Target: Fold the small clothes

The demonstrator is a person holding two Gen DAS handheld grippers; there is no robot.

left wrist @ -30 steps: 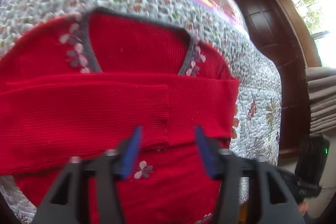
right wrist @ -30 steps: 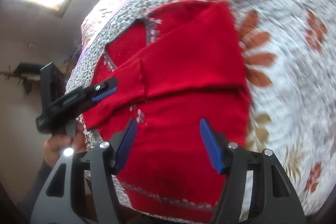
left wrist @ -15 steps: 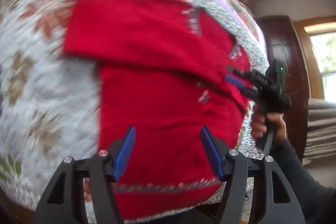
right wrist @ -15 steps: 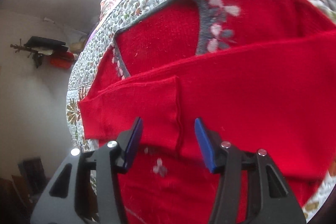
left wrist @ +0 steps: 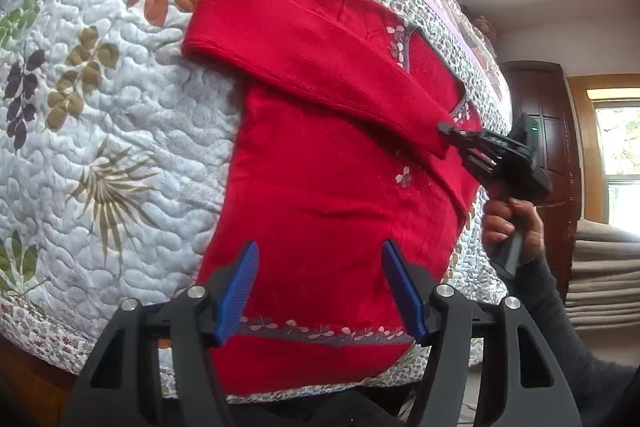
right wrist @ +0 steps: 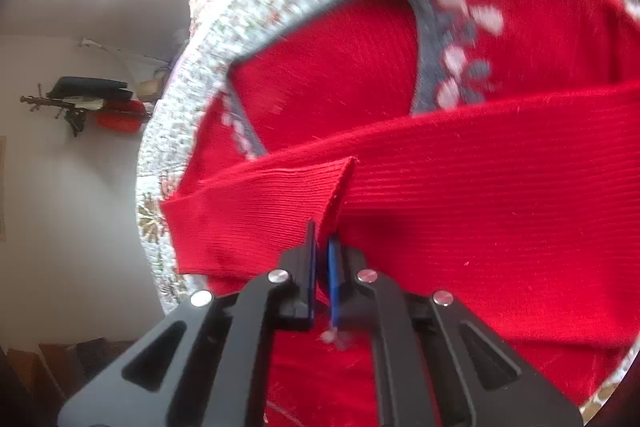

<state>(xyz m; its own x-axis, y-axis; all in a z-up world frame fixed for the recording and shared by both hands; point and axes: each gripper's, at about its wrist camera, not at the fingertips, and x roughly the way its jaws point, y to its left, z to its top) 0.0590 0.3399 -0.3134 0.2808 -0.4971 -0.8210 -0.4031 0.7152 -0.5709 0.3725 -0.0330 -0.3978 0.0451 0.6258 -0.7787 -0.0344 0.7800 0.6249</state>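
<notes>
The red sweater (left wrist: 320,187) lies lengthwise – hem near, neckline far; right gripper (right wrist: 323,247) pinches its sleeve cuff (right wrist: 256,211) (closed), left gripper (left wrist: 318,287) wide open, empty.

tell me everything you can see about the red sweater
The red sweater is a fine ribbed knit lying flat on a floral quilt. It has a grey neckline trim with pale flower embroidery and a matching band at the hem. Both sleeves are folded across the chest. The right gripper has its jaws shut on a sleeve cuff; the left gripper hovers open over the hem.
</notes>
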